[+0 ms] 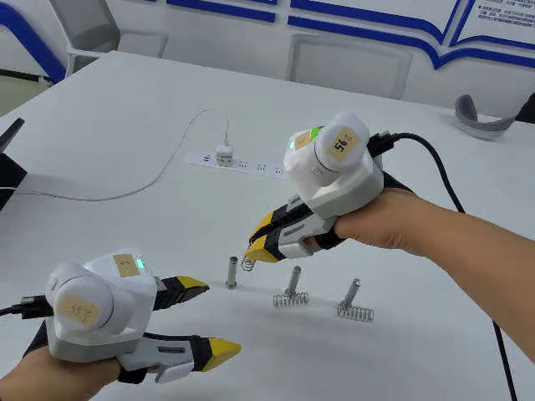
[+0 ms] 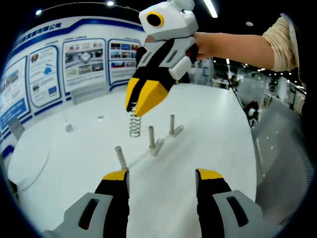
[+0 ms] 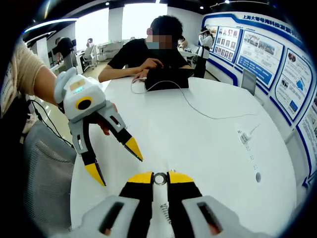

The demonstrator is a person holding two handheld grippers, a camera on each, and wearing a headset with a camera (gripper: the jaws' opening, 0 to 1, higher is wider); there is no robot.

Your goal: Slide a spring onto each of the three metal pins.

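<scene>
Spring (image 1: 248,264) pinched in right tool (image 1: 252,251), seemingly beside pin (image 1: 231,271) | left tool (image 1: 219,317) wide open

The right gripper (image 1: 255,251), on a forearm (image 1: 451,242) reaching in from the right, tilts down with its jaws closed on a spring (image 1: 248,264), while the left gripper (image 1: 209,322) sits low near the table's (image 1: 125,125) near edge, jaws spread wide, gripping nothing.
</scene>
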